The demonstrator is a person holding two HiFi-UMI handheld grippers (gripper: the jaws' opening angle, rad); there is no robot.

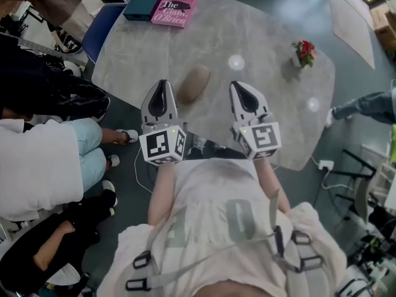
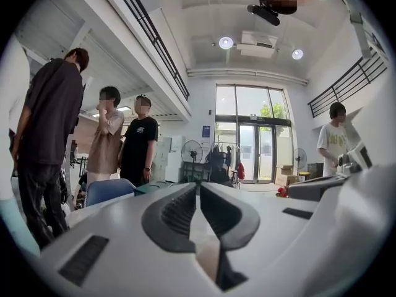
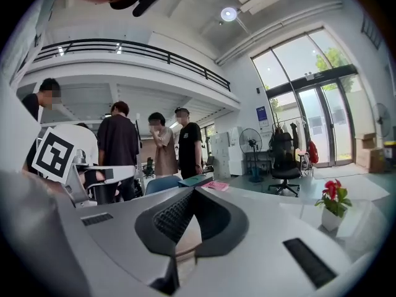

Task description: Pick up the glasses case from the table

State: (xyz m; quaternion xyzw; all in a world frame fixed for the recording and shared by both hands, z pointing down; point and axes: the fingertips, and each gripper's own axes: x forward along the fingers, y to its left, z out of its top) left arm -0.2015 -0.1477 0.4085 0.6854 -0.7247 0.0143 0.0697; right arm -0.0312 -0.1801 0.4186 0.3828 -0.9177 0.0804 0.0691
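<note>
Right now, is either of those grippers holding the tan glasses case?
No, the glasses case lies on the table between the left gripper and the right gripper, whose jaws are shut on nothing.

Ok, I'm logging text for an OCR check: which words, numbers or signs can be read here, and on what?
"Hilary Mantel": top of the pink book cover.
"The Giant, O'Brien": same cover, below the name.
"0": large pale figure on the wearer's shirt; the mark beside it is unclear.
Blue sign beside the glass doors: too small to read.
Print on the far person's white shirt: too blurred to read.
</note>
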